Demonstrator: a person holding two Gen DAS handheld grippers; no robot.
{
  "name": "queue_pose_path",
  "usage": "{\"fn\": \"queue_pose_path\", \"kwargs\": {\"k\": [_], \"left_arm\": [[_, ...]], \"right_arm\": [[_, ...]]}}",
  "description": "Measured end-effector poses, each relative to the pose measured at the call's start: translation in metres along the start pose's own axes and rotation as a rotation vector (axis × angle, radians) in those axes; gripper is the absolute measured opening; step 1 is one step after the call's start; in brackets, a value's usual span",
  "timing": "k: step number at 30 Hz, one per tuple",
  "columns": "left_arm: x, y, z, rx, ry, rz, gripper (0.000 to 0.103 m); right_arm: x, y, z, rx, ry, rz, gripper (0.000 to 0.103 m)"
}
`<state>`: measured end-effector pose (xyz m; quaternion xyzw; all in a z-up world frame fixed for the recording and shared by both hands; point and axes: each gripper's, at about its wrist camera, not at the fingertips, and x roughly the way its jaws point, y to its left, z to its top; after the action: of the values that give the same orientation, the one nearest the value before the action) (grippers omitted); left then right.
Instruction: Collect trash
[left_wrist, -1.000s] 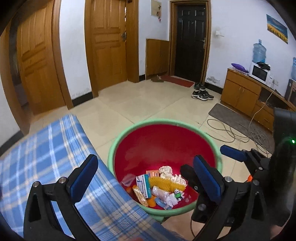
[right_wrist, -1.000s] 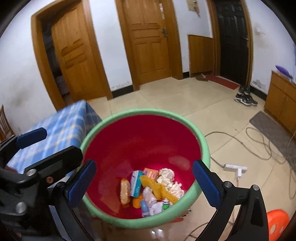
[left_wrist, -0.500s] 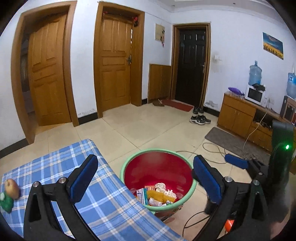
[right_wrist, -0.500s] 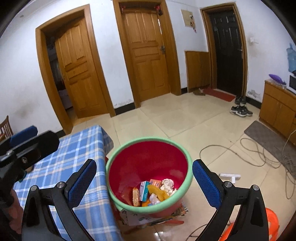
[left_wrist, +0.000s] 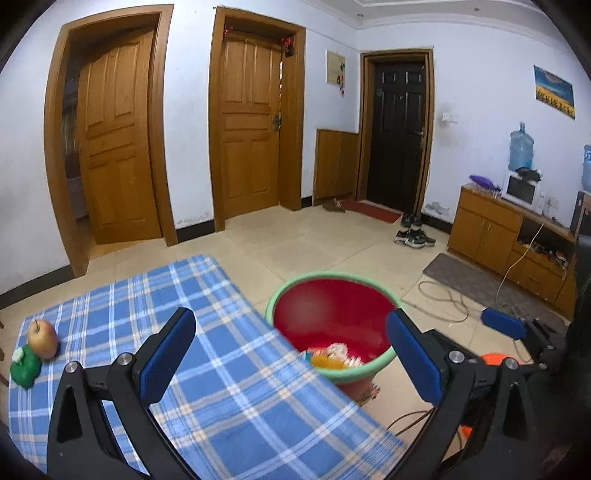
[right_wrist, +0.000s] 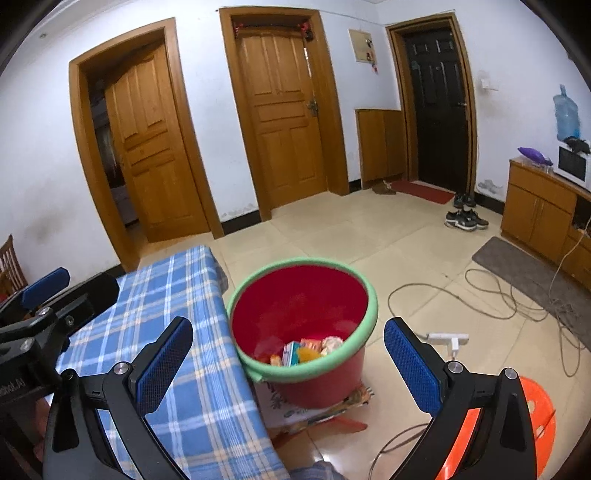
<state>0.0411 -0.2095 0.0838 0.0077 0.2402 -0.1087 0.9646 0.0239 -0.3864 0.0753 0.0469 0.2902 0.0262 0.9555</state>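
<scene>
Pale floor tiles (right_wrist: 369, 236) fill a room with two brown wooden doors (right_wrist: 284, 110) and one black door (right_wrist: 437, 103) at the back. Beside them stands a table with a blue checked cloth (left_wrist: 229, 373). A red bucket (right_wrist: 321, 380) with a green rim sits on the floor, right against the table's right edge. Inside it, at the bottom, lies the trash (right_wrist: 308, 350): little boxes, wrappers and crumpled paper. The left gripper (left_wrist: 291, 354) hangs above the table's right edge with its two blue pads far apart and nothing between them. The right gripper (right_wrist: 288, 360) is above the bucket, and its pads are spread wide too, holding nothing. Near the table's left edge sits an apple (left_wrist: 43, 339), touching a small green thing (left_wrist: 25, 371). Loose cables (right_wrist: 491, 295) and a white power strip (right_wrist: 448, 338) lie on the floor to the right of the bucket. An orange stool (right_wrist: 535, 410) shows behind the right gripper's right finger. A pair of dark shoes (right_wrist: 465, 218) waits near the black door.
</scene>
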Motion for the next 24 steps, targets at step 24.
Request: {"fn": "queue_pose_path", "kwargs": {"k": [24], "left_arm": [[0.034,0.002,-0.058,-0.059,0.092,-0.019,0.101]], "right_arm": [[0.007,-0.016,-0.031,-0.028,-0.026,0.03,0.103]]}}
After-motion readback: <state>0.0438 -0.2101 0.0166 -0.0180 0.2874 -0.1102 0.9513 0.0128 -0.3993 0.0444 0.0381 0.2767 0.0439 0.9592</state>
